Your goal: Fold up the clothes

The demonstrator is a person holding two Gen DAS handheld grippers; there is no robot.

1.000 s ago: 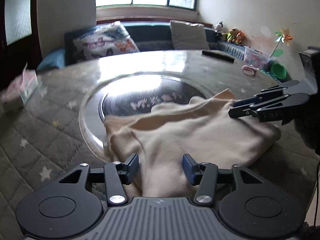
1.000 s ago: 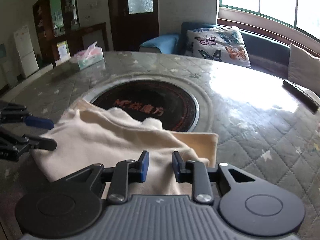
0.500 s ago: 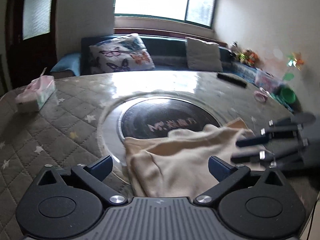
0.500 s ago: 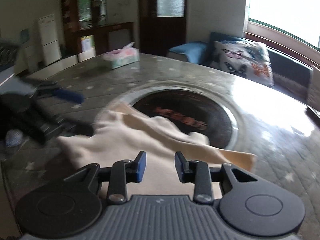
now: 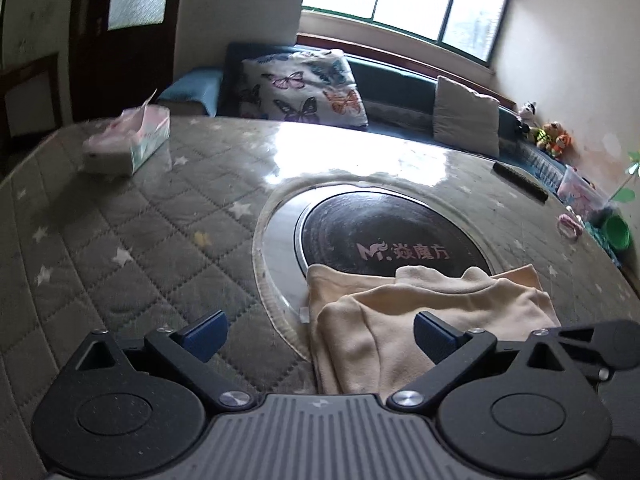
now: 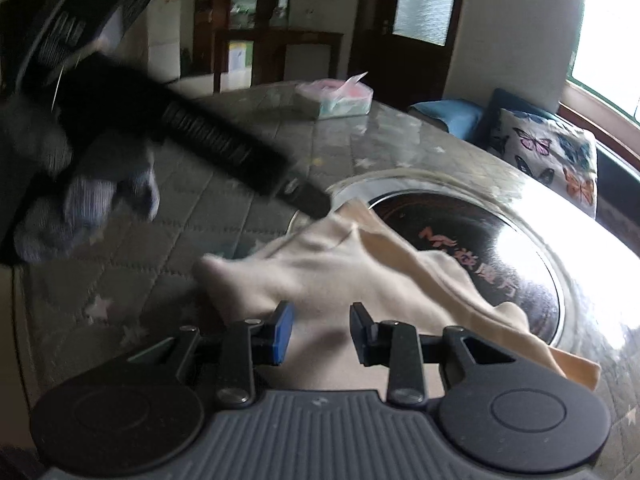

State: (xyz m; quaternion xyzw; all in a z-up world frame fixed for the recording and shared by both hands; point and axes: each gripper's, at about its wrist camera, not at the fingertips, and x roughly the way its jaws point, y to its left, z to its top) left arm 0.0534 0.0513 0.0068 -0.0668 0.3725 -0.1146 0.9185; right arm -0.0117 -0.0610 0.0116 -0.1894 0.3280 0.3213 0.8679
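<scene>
A cream garment (image 5: 424, 320) lies folded on the round quilted table, partly over the black round plate (image 5: 384, 236) in the table's middle. My left gripper (image 5: 320, 336) is wide open and empty, raised above the garment's near left edge. The garment also shows in the right wrist view (image 6: 352, 280). My right gripper (image 6: 320, 334) is open and empty just above the cloth. The left gripper's body, held in a gloved hand, shows blurred in the right wrist view (image 6: 224, 148).
A tissue box (image 5: 128, 144) stands at the table's far left. A black remote (image 5: 520, 180) lies at the far right edge, near a pink ring (image 5: 570, 226). A sofa with a butterfly cushion (image 5: 304, 88) runs behind the table. The quilted table cover (image 5: 140, 240) spreads left.
My left gripper opened wide, let go of the garment, lifted and swung left. My right gripper opened a little and turned left. The garment stays folded on the table.
</scene>
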